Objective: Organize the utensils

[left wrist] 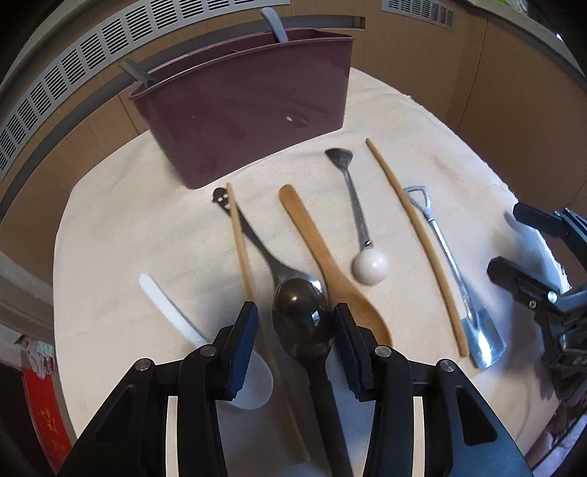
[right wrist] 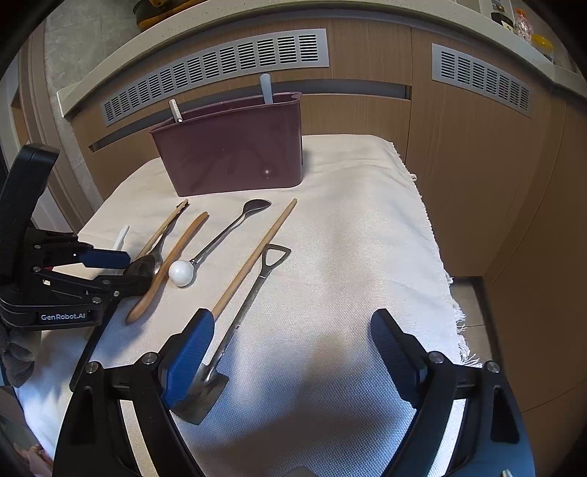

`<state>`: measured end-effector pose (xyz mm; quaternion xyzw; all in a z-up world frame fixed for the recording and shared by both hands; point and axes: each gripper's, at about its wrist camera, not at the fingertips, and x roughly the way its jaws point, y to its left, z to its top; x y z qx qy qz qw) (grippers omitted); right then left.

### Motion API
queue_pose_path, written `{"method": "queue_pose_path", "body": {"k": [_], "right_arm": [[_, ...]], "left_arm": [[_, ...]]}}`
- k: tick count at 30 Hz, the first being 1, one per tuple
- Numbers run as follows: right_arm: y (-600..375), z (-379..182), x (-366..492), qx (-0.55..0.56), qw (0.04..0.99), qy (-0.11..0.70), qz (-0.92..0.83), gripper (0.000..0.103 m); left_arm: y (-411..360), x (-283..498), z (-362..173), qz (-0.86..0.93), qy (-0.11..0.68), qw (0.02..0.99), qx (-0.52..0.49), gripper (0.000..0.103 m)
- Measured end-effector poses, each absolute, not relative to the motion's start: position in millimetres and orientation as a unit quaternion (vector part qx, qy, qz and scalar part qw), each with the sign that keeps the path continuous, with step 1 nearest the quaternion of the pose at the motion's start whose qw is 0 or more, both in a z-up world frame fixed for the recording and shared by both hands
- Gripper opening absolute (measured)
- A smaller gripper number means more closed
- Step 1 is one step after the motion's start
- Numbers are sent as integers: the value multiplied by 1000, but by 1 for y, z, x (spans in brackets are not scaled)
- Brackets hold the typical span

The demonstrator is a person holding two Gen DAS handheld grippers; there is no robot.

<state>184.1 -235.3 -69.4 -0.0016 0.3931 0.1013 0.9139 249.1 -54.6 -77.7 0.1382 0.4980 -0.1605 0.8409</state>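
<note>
The left hand-held gripper (left wrist: 295, 308) points down at the worktop with its jaws partly spread on either side of the bowl of a dark spoon (left wrist: 302, 326). A strip of cloth shows between the left pad and the bowl, while the right pad sits just at the bowl's edge; whether it touches cannot be told. The spoon's black handle runs back under the gripper and is cut off at the bottom of the view.

A white plastic spoon (left wrist: 253, 381) lies to the left, its bowl partly hidden behind the left finger. A chopstick (left wrist: 240, 238) and a metal spoon (left wrist: 256, 249) cross each other right under the dark spoon, and a wooden spoon (left wrist: 319, 249) lies close on the right, its bowl half covered by the right finger.

The right hand-held gripper (right wrist: 293, 319) hangs wide open over bare white cloth (right wrist: 348, 238), its left finger just beside the blade of a shovel-shaped spoon (right wrist: 249, 293).

Further on lie a spoon with a white ball end (left wrist: 370, 268) and a second chopstick (left wrist: 414, 227). At the far edge stands a maroon holder (left wrist: 238, 121) with a grey handle (left wrist: 275, 25) and a dark handle (left wrist: 135, 73) sticking out; its inside is hidden. Vented cabinet panels (right wrist: 220, 62) rise behind.
</note>
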Motion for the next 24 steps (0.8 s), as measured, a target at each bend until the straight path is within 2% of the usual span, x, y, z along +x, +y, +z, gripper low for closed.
{"method": "queue_pose_path", "body": {"k": [6,15,21,24], "right_arm": [[-234,-70,185,-5,913,395,102,85],[-236,-69,186,-4,912,397,104,88],[-231,-68,188,-17,910,399,109,89],[-213,-56,189,-86,916,372,126,89]], "left_arm": [[-43,242,-82,-159,506,839,120,43],[-59,253,-85,-157,494,847,119,35],[-33,223,-59,-128,432,890,64,35],[-14,201,-32,-121,383,916,23,35]]}}
